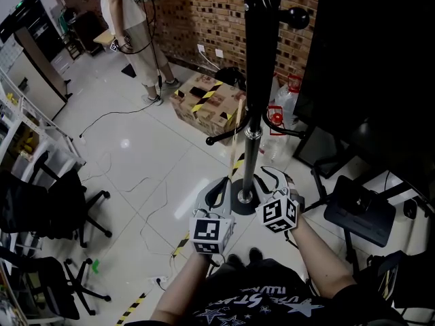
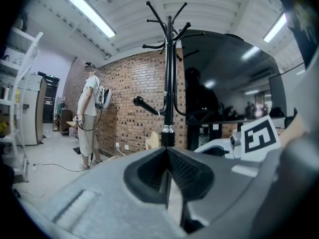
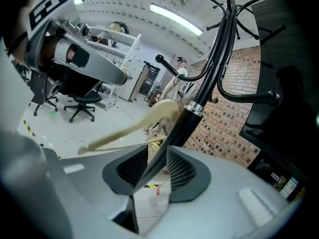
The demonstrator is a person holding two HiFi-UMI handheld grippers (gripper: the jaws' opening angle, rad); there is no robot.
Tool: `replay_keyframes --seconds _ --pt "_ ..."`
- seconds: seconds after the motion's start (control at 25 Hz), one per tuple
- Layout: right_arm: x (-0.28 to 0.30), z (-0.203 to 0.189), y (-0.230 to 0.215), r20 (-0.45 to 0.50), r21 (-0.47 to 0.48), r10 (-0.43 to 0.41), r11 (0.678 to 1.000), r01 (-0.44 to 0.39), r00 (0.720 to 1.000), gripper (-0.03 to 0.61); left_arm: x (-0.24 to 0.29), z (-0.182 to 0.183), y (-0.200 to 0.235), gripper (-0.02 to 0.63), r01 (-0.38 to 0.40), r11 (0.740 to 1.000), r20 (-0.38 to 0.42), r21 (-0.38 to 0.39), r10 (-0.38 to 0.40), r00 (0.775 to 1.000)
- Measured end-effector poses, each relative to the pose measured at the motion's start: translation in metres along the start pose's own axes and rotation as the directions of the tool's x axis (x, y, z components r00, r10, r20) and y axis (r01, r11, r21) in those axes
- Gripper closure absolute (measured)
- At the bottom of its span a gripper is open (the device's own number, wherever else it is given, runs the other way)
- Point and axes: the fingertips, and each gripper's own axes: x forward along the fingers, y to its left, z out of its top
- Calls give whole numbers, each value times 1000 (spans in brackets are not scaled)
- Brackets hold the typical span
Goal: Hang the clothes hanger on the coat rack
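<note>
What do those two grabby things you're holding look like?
The left hand-held gripper and right hand-held gripper are grey plastic with black ribbed pads; each carries a cube of black-and-white square markers. The person wears a black star-print T-shirt.

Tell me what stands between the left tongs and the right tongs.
The coat rack's black pole, low down, stands between the left tongs and the right tongs; the head view shows it.

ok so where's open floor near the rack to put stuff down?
Open tile between the box and the chairs, though cables cross it. Crowded at the rack base: box, bottles, and a black stand on the right.
</note>
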Motion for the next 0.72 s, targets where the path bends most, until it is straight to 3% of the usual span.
replay_keyframes --seconds 0.4,0.56,0.72 --pt "-40 37 -25 104 84 -94 993 85 990 477 -14 26 -9 609 31 999 49 -5 -31 998" --pt "-63 65 -39 172 121 -136 986 116 976 479 -26 51 -16 609 52 999 93 1 -52 994" --pt "-83 86 -50 237 140 -198 976 168 951 524 -37 75 -24 609 72 997 129 -2 -71 989"
